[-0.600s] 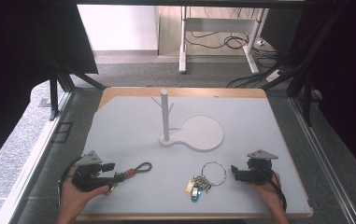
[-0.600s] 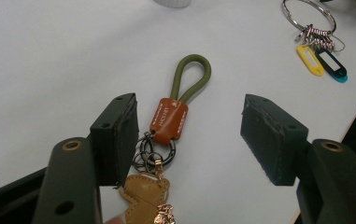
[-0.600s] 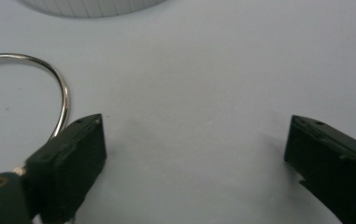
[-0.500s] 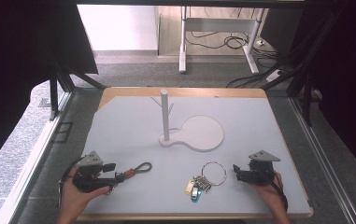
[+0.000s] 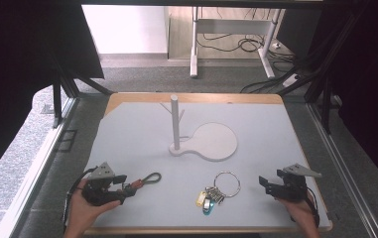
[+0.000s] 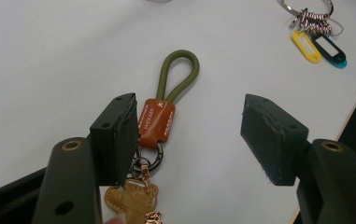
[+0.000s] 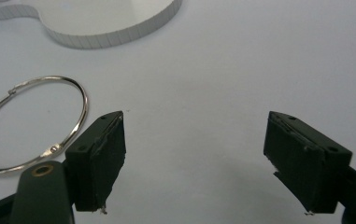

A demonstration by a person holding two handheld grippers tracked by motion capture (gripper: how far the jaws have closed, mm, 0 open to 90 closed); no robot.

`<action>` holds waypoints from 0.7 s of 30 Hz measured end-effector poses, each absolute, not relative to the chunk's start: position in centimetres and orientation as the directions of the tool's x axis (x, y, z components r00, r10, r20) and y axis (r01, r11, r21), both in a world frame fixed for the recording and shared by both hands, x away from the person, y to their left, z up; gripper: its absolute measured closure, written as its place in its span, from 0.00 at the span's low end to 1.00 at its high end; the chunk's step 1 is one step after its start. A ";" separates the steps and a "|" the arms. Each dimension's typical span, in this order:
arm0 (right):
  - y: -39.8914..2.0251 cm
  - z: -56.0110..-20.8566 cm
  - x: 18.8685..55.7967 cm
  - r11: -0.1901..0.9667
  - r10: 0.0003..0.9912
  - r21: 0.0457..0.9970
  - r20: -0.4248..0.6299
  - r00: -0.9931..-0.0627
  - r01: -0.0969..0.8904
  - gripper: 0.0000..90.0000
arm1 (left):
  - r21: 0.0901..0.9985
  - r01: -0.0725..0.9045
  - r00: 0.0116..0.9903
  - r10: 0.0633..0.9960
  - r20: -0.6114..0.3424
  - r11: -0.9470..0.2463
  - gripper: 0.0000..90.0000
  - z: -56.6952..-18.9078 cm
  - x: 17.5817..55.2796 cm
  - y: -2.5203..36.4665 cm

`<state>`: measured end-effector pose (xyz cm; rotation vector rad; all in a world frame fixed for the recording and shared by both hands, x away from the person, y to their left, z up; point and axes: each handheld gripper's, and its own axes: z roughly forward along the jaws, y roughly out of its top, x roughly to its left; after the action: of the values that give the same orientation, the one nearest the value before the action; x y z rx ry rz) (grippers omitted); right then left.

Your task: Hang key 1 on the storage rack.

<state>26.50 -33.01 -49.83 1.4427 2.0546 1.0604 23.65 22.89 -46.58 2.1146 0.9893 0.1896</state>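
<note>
A keychain lies at the table's front left, with an olive cord loop [image 5: 150, 177] [image 6: 178, 74], a brown leather tab [image 6: 156, 122] and a brass clasp. My left gripper [image 5: 123, 186] [image 6: 189, 121] is open around its near end; the left pad stands right beside the leather tab, the right pad far off it. A silver key ring [image 5: 226, 183] [image 7: 35, 126] with yellow and teal tags [image 6: 318, 45] lies at the front centre. My right gripper [image 5: 264, 183] [image 7: 196, 135] is open just right of that ring, with bare table between its jaws.
A white stand [image 5: 175, 124] with a post and short pegs rises mid-table on a flat rounded base [image 5: 216, 141] [image 7: 101, 23]. The table's front edge [image 5: 201, 230] runs just under both hands. Black frame rails flank the table on both sides.
My right gripper has drawn back a little to the right, away from the key ring. The left gripper, the keychain and the ring lie where they were.
</note>
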 end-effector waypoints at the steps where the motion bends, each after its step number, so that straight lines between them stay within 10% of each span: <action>1: -33.1 -49.8 26.5 0.169 0.921 0.777 0.095 -0.378 0.607 0.26 | 0.711 0.588 0.684 0.706 -0.183 -0.386 0.41 -46.5 23.6 23.0; 21: -33.0 -50.0 26.5 0.222 0.898 0.757 0.087 -0.431 0.615 0.29 | 0.763 0.529 0.734 0.652 -0.191 -0.371 0.41 -44.3 24.3 23.0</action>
<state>26.54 -33.00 -50.01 1.4020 2.1330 1.0529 24.32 23.03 -44.31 2.0566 0.8923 0.1784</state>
